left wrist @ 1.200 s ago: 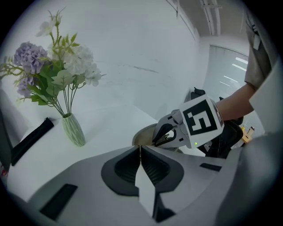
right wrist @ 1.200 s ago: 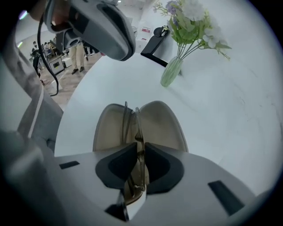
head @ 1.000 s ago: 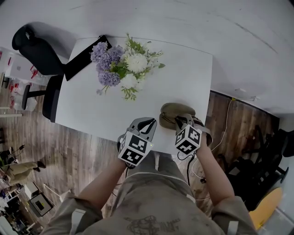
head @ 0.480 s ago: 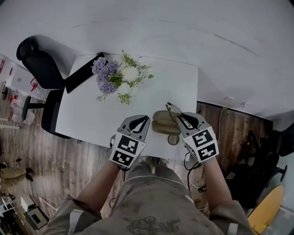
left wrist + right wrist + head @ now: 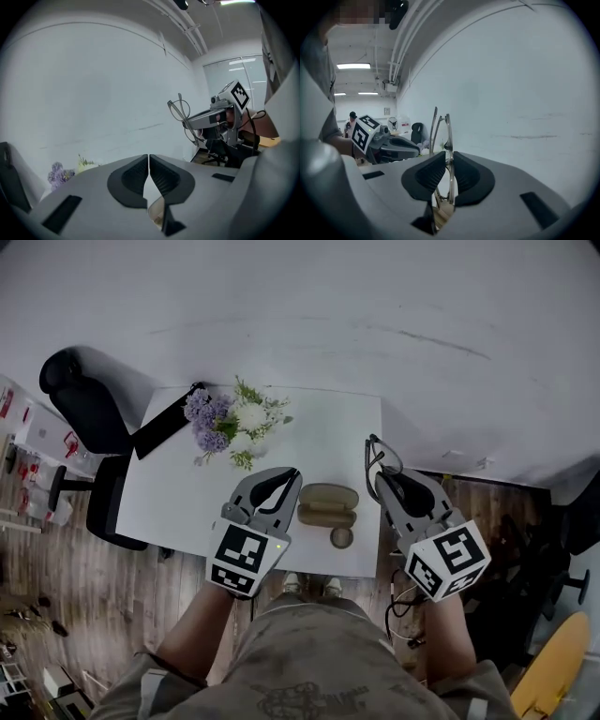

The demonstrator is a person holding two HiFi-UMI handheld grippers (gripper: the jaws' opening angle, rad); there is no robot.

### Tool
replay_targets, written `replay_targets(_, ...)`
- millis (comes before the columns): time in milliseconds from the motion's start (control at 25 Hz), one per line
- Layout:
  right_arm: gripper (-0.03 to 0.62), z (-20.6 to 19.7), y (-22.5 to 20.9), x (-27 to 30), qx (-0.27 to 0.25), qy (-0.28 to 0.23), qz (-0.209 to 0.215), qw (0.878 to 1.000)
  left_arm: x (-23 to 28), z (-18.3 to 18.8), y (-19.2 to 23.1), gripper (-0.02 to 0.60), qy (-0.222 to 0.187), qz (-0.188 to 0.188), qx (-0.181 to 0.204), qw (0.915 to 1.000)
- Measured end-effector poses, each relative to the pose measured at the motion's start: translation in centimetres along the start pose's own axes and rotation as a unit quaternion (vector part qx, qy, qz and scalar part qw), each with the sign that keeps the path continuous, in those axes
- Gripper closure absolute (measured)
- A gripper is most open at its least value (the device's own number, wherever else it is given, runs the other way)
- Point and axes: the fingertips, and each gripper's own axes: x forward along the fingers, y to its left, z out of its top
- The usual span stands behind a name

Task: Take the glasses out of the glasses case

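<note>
An office chair [image 5: 82, 395] stands at the far left, beside the white counter [image 5: 178, 493]. On the counter lies a bunch of purple and white flowers [image 5: 230, 423].

The left gripper [image 5: 289, 476] hangs over the counter's near edge. Its fingers [image 5: 129, 176] are pressed together with nothing between them.

Just to its right the glasses case [image 5: 327, 504] lies open on the counter, olive-tan, with its long axis running left to right. Lid and base are hard to tell apart. A small round thing [image 5: 341, 537] sits just in front of it, too small to name.

Further right, the right gripper [image 5: 380, 479] has its fingers [image 5: 471, 176] clamped on the glasses [image 5: 447, 140], which are in the air above the counter's right edge, clear of the case. The glasses are folded and seen edge-on. Their long axis runs along the fingers and juts past the tips toward the wall. The frame is thin and pale, and its lower end is hidden between the fingers.
</note>
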Motion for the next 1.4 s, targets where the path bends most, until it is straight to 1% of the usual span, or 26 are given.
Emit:
replay_targets(120,0.525,1.7,0.0,-2.0,0.018,-0.033,-0.005,0.999,-0.6,2.2,-0.5,0.557,-0.02,0.0,0.021,0.9996)
replay_targets(240,0.525,3.0,-0.1,-4.2,0.02,-0.054,-0.01,0.998,-1.5,4.0,-1.2,0.557,-0.036,0.004,0.045,0.9983)
replay_targets(360,0.525,4.1,0.1,-6.1,0.01,-0.071,-0.017,0.997,-2.3,5.4,-2.0,0.557,-0.054,0.001,0.051,0.9972)
replay_targets(480,0.525,4.5,0.5,-7.4,0.003,-0.076,-0.017,0.997,-2.7,6.1,-2.9,0.557,-0.063,-0.005,0.054,0.9966)
replay_targets(680,0.525,4.1,1.7,-8.4,0.026,-0.081,0.0,0.996,-3.0,6.0,-3.7,0.557,-0.061,-0.01,0.055,0.9966)
replay_targets(840,0.525,3.4,2.7,-8.1,0.025,-0.073,0.012,0.997,-3.2,5.8,-3.9,0.557,-0.057,-0.009,0.053,0.9969)
replay_targets(1160,0.525,2.7,3.0,-7.6,0.022,-0.062,0.014,0.998,-3.8,5.3,-3.7,0.557,-0.052,-0.004,0.043,0.9977)
replay_targets(1400,0.525,2.7,2.8,-7.3,0.018,-0.063,0.008,0.998,-4.0,4.9,-3.3,0.557,-0.051,-0.002,0.044,0.9978)
